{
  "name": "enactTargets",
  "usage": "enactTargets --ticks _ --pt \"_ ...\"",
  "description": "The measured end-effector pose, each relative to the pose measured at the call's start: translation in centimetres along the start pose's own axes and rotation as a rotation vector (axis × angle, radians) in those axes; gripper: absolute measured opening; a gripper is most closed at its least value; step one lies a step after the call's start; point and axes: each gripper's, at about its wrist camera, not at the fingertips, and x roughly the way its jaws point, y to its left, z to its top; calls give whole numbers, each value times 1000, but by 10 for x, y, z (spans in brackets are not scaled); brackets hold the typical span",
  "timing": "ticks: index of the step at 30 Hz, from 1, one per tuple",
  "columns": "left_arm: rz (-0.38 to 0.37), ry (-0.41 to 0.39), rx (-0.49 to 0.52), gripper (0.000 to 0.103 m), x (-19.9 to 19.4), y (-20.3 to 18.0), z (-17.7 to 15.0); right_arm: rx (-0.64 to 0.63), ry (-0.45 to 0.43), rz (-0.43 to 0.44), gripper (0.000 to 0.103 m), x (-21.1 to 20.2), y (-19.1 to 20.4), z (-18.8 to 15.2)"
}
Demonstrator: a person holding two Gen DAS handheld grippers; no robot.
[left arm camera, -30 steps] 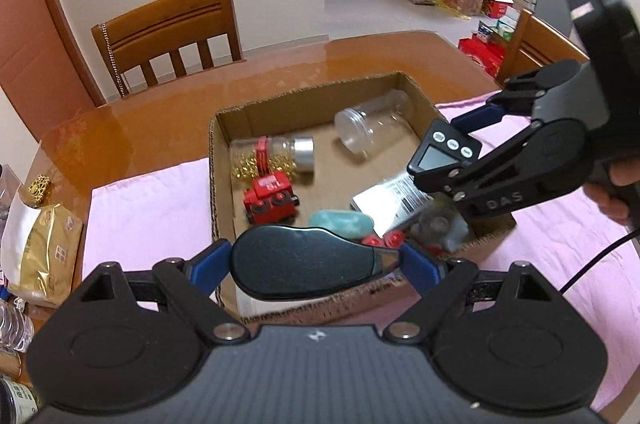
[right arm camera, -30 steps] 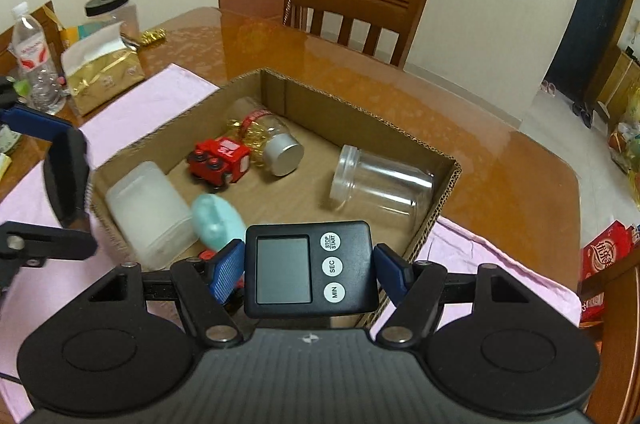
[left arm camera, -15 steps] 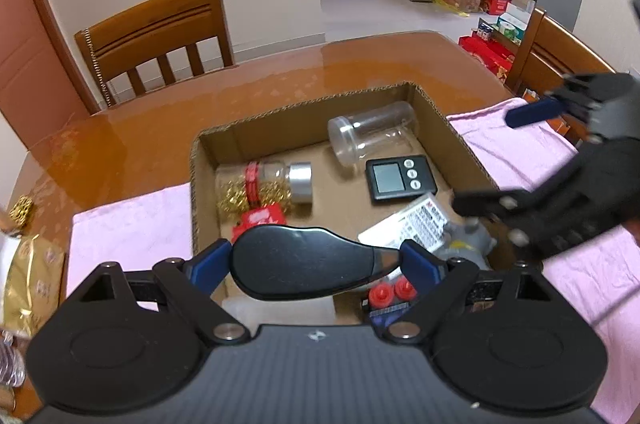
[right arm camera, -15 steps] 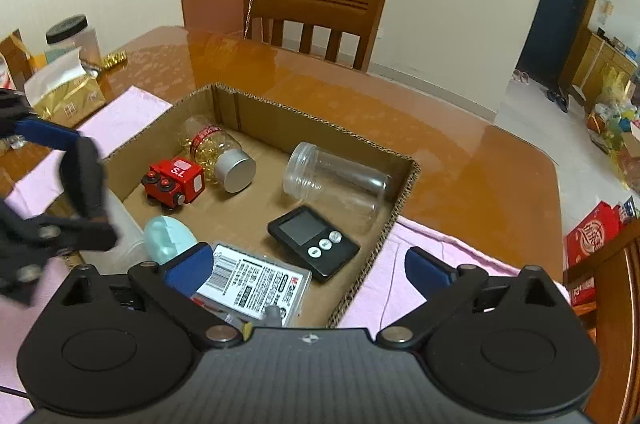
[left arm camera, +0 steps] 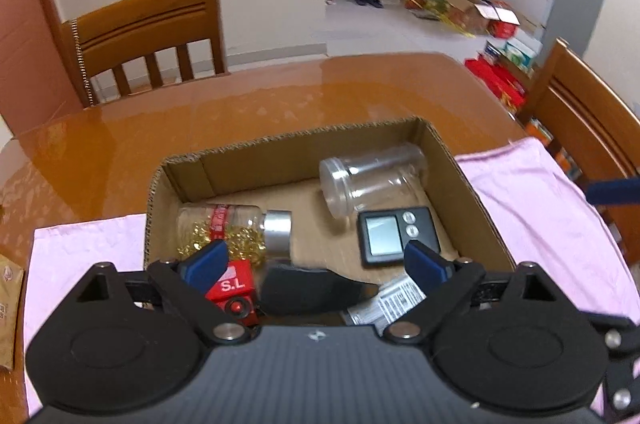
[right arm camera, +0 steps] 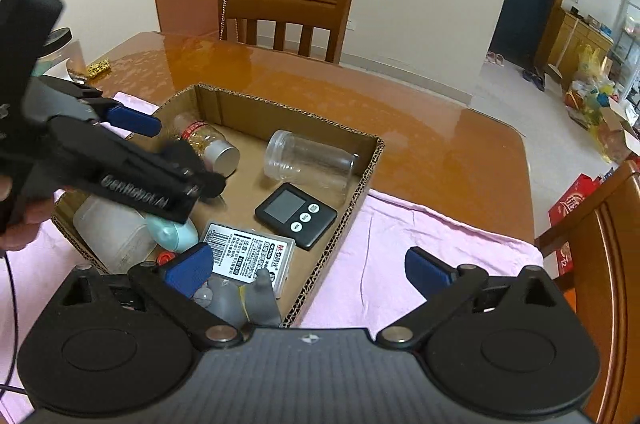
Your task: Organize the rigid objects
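1. On the brown table (left arm camera: pixel 240 111), over a pink cloth (left arm camera: pixel 540 203): an open cardboard box (left arm camera: pixel 280 143).
2. Above the near end of the box: the left gripper (left arm camera: pixel 314 260), tipped down, with its jaws opening right now.
3. Between its blue pads (left arm camera: pixel 204 260): a black oval thing (left arm camera: pixel 316 288), low over the box floor, with a gap on each side and neither pad touching it.
4. Just under the left pad: a red toy (left arm camera: pixel 232 284), marked "S.L", inside the box.
5. Behind the toy, lying on its side: a bottle (left arm camera: pixel 228 228) full of gold bits, with a silver cap.
6. In the far right corner of the box, also lying down: a clear jar (left arm camera: pixel 372 175).
7. Just in front of the jar, flat on the box floor: a black timer (left arm camera: pixel 396 236), screen up.
8. Beside the timer, nearer the camera: a white pack (right arm camera: pixel 248 248) with a bar code.
9. At the near left of the box in the right view: a white tub (right arm camera: pixel 108 228) and a pale blue egg shape (right arm camera: pixel 176 234), touching each other.
10. Over the near right corner of the box: the right gripper (right arm camera: pixel 308 272), spread wide, holding nothing.
11. Past the table: two wooden chairs.
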Motion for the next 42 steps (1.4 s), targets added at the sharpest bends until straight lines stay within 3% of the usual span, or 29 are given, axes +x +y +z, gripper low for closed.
enactTargets --ticks 9,17,22,28,42 --pt "81 -93 33 99 -46 3 -3 26 8 -30 103 -11 6 0" --pt "171 -37 -15 99 -102 1 -33 157 102 -108 103 -24 18 -4" --pt "138 38 -128 99 -126 7 -53 240 145 -134 103 -40 33 -15" --pt "185 70 -161 99 -141 4 -64 274 140 -161 103 -61 48 -19" --pt "198 62 -159 99 -152 4 -65 275 109 -171 103 -80 63 -16"
